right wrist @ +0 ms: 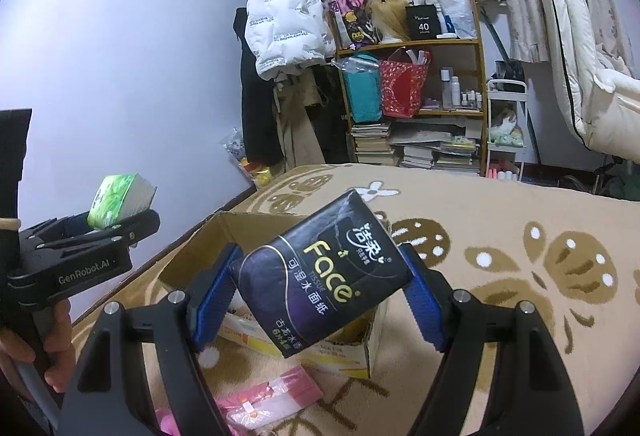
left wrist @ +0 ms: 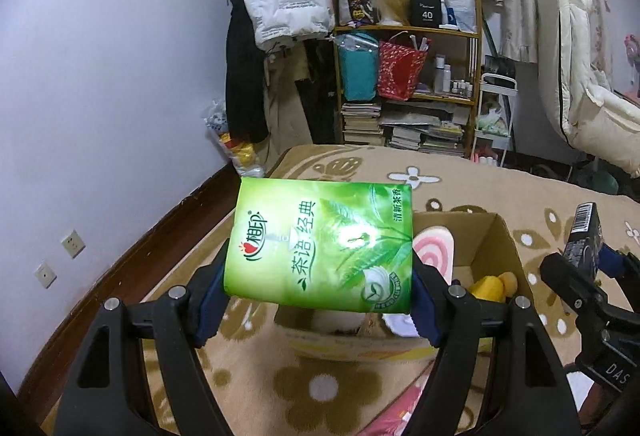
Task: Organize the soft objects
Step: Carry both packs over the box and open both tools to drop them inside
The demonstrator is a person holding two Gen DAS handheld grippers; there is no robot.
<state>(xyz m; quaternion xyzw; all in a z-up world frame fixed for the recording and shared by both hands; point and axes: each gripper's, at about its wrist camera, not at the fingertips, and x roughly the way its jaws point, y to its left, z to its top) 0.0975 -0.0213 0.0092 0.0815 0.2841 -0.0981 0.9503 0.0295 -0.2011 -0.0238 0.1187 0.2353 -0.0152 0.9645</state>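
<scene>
Left wrist view shows my left gripper (left wrist: 320, 300) with its jaws closed on the two short sides of a green tissue pack (left wrist: 320, 244), held flat-face toward the camera and clear of everything below. Beneath and just beyond it stands an open cardboard box (left wrist: 500, 236) on the patterned bed cover (left wrist: 460, 188); inside I can make out a pink-and-white soft thing (left wrist: 434, 250) and something yellow (left wrist: 494, 286). My right gripper (right wrist: 320, 300) has its jaws pressed on a dark tissue pack (right wrist: 324, 276), which sits tilted, one corner up, over the box's near edge as the right wrist view frames it. A pink packet (right wrist: 272, 400) lies on the cover in front of the box, apart from it.

Both packs seem headed for the box, so I judge the step in hand is carrying them over the opening and setting them down. To do it well I would bring one in at a time, so the two grippers do not crowd each other above the narrow opening. The green pack should go over the free part of the floor, lowered flat until it rests, and only then let go. The dark pack's tilt worries me: soft wrapping can slip, so I would level it before lowering. Keeping clear of the raised flaps (left wrist: 456, 214) matters, since a nudge could shift the light box.
</scene>
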